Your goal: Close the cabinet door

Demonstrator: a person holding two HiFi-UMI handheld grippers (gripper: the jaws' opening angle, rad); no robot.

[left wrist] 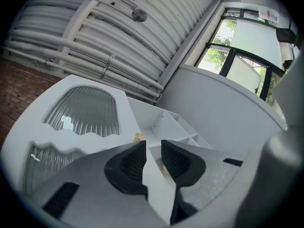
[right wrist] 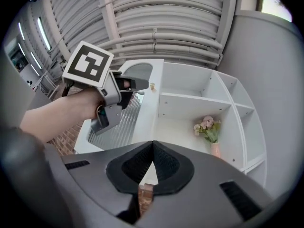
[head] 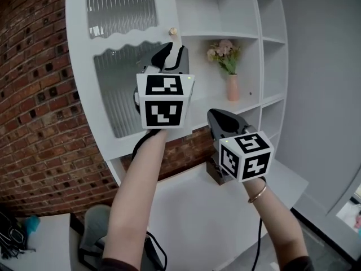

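The only print we find is the black-and-white square markers on the cube (head: pixel 163 100) of each tool. Our left arm (head: pixel 135 191) reaches up and forward. The left tool (head: pixel 172 54) (left wrist: pixel 153 148) tilts upward with its jaws spread. The free edge of the white cabinet door with ribbed glass panes (head: pixel 113 89) (left wrist: pixel 85 110) shows between them, and its small brass-coloured round knob (head: pixel 173 31) (left wrist: pixel 138 137) sits just past the tips. The door stands swung out from the white open shelving (head: pixel 248 38) at that tool's right. Our right tool (head: pixel 221 120) (right wrist: pixel 152 148), lower and to the right of the left one, has its jaws pressed together on nothing and points up at the shelving.
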